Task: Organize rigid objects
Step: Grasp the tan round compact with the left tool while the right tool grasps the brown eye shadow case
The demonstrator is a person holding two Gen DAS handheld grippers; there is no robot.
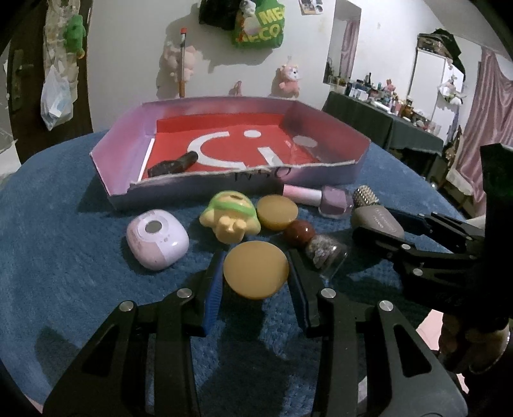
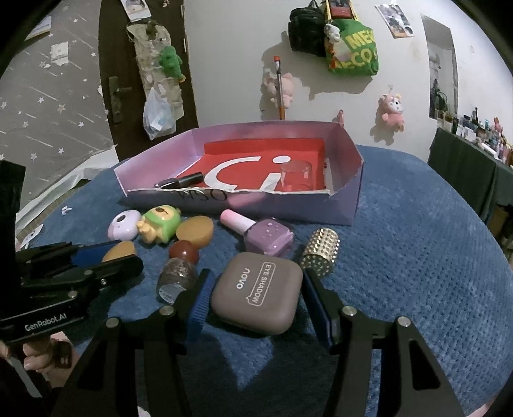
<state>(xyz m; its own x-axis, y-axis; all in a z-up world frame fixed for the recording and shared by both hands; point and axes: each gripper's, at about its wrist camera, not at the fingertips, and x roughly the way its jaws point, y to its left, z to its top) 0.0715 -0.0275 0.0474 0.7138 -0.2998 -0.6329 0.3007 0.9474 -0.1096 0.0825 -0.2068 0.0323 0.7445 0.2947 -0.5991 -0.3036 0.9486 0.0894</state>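
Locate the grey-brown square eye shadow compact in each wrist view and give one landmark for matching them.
Left wrist view: grey-brown square eye shadow compact sits at right of centre, between the fingers of the right hand-held gripper.
Right wrist view: it lies low at centre, between that gripper's blue pads.
Shared landmark: the lilac cardboard tray with red floor, behind the compact in both.

**Lived-in room of a home, cosmetics corner included**

A domestic room, not a lab or workshop. Pink plush toys [image 2: 391, 112] pinned to a white wall [image 2: 231, 64], beside a hanging green shopping bag [image 2: 352, 53] and a black bag [image 2: 304, 29]. Dark wooden door [image 2: 128, 64] with a lever handle, a plastic bag [image 2: 157, 116] hung on it. Pink curtains [image 1: 484, 128] at the right, a dark-draped side table [image 1: 378, 125] crowded with bottles and jars. Soft blue plush cover [image 2: 400, 256] underfoot of everything, star-patterned wallpaper [image 2: 57, 106] at the left.
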